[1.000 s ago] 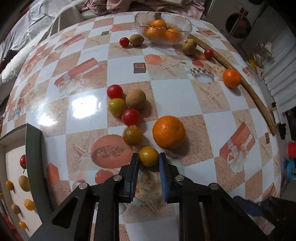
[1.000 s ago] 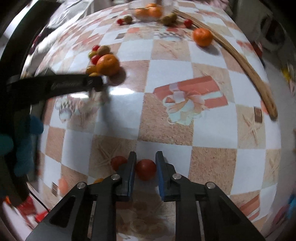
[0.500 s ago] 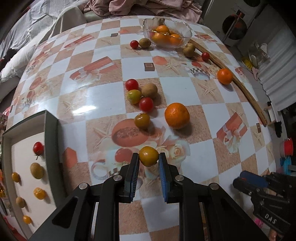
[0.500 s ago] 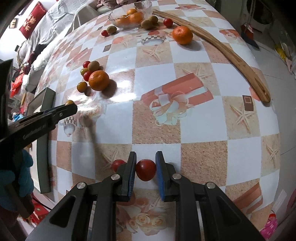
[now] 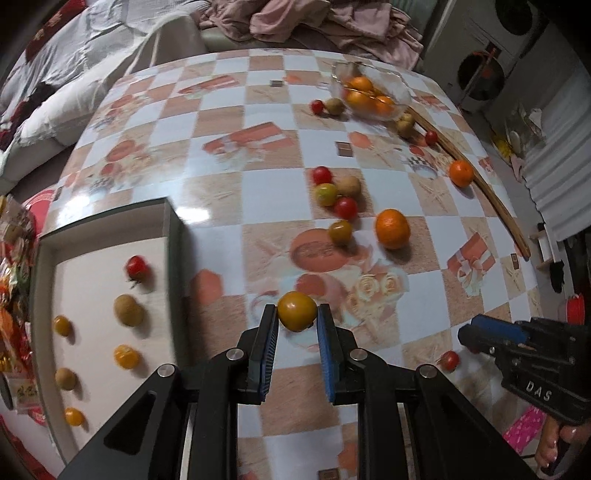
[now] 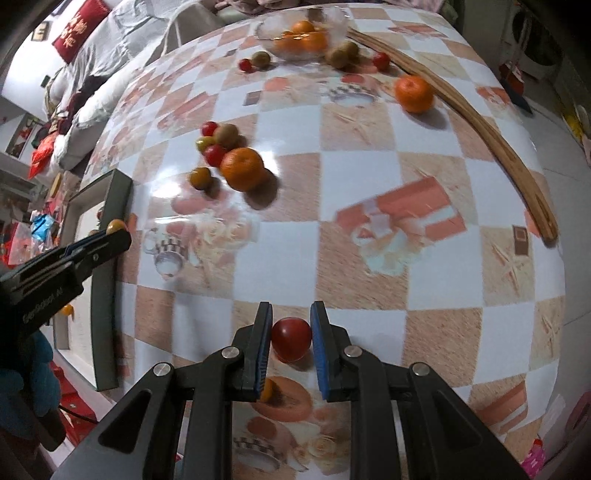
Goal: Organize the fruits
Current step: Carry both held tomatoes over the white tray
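yellow tomato (image 5: 297, 311) nearer tray (image 5: 173, 236), between left jaws

Readable on the black body of the right gripper (image 5: 480, 338), seen from the left wrist view: white letters "DAS". Printed along the side of the left gripper (image 6: 110, 236), seen from the right wrist view: a blurred word, seemingly "GenRobot.AI". Gold characters on the red cushion (image 6: 75, 35), too blurred to read.
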### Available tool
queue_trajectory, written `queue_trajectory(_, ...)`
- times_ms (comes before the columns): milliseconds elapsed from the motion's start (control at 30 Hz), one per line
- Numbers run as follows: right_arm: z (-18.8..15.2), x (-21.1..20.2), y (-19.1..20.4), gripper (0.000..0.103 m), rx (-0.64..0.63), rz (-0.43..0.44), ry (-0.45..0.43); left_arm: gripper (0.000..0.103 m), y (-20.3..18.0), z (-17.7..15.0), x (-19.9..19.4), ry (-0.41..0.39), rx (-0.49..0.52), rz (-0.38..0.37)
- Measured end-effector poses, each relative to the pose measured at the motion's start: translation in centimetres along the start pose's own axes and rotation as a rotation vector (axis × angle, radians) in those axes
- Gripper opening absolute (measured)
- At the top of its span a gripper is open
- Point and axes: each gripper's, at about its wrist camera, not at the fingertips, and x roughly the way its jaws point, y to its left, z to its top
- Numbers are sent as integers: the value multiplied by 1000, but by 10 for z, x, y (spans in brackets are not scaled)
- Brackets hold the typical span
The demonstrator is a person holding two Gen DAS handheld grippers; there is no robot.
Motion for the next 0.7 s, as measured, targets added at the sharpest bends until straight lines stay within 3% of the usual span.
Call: queue_trajectory(700,28,17,135,23,-282,79,28,23,112,-58,-47,-57,-251,97)
